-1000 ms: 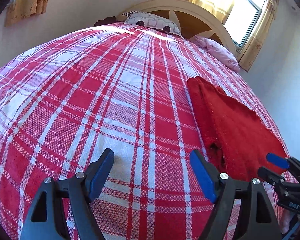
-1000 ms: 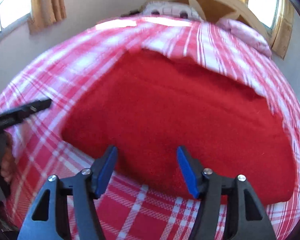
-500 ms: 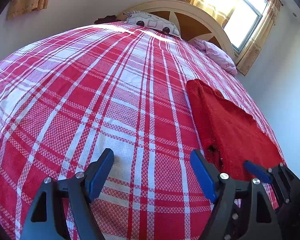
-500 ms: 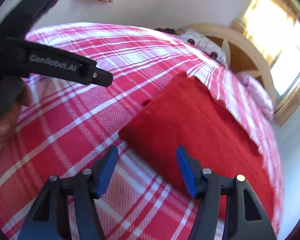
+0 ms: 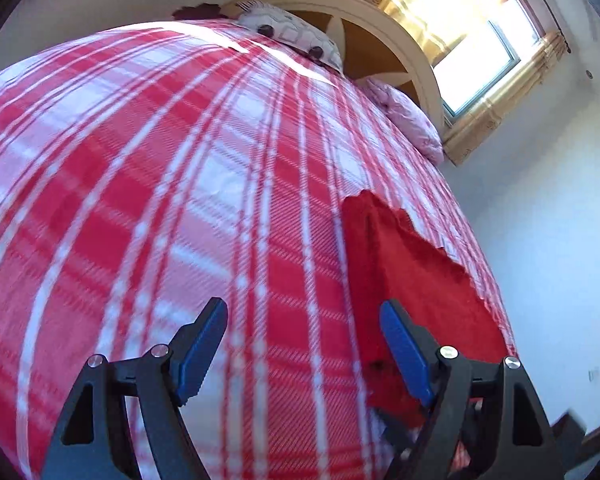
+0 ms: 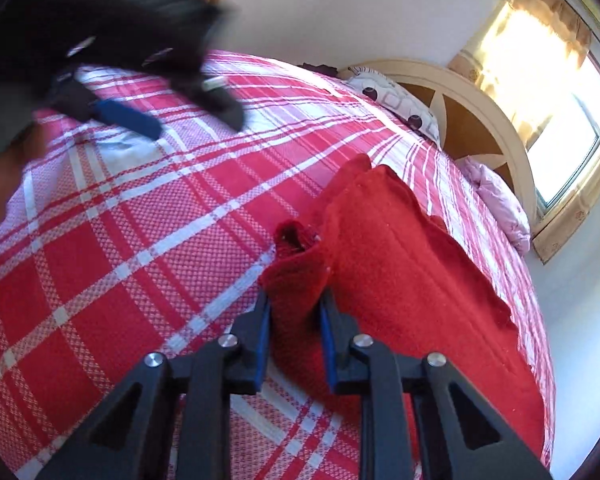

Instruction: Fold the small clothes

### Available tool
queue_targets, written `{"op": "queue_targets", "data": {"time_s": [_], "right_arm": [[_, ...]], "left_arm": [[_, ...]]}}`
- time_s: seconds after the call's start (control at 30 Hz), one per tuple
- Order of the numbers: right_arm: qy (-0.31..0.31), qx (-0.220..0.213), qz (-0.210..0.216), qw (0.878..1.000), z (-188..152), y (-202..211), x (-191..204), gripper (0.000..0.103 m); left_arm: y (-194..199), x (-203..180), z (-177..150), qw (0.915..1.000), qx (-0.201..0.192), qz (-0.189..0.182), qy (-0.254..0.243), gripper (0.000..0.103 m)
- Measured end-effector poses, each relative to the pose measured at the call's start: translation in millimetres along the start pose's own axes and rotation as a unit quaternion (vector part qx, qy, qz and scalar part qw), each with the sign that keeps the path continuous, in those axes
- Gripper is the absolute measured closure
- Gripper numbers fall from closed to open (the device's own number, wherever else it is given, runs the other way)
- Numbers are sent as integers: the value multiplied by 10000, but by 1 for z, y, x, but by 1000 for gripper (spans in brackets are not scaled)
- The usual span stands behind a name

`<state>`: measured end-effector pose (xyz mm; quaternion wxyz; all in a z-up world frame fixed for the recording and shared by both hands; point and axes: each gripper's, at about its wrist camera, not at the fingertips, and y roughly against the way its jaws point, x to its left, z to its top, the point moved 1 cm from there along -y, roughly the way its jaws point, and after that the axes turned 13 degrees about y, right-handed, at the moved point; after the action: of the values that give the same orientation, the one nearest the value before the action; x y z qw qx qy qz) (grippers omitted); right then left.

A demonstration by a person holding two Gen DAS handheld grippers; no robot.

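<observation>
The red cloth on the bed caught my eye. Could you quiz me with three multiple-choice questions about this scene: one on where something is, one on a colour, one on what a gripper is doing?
1. Where does the red cloth lie on the bed?
A. by the edge nearest the window
B. on the pillows
C. hanging from the headboard

2. What colour are the pads on the gripper fingers?
A. yellow
B. blue
C. green

3. What is the right gripper doing?
A. hanging open above the bare cover
B. pinching a corner of the red cloth
C. gripping a pillow

Answers:
1. A: the cloth stretches along the side of the bed below the window.
2. B: blue pads line the black fingers in both views.
3. B: its jaws have just been closing, and a bunched red corner sits squeezed between them.
</observation>
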<state>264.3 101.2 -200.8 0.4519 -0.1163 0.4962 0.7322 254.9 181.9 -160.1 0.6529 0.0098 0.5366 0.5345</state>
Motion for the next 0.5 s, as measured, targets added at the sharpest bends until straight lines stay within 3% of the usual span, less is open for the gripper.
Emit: {"op": "queue_targets", "data": {"time_s": [0.1, 0.23, 0.47, 0.5], "right_arm": [[-83, -45, 57, 9999, -1, 0, -2, 79], [-207, -100, 140, 9996, -3, 0, -4, 79], [-275, -131, 192, 9994, -4, -1, -6, 79], [-288, -134, 199, 9993, -4, -1, -6, 79]], "left_arm": [[-28, -27, 11, 9991, 250, -244, -234, 24], [-72, -49, 20, 9970, 657, -386, -136, 24], [-115, -64, 23, 9944, 965, -97, -418, 24], [-115, -64, 24, 9941, 979, -116, -457, 28]]}}
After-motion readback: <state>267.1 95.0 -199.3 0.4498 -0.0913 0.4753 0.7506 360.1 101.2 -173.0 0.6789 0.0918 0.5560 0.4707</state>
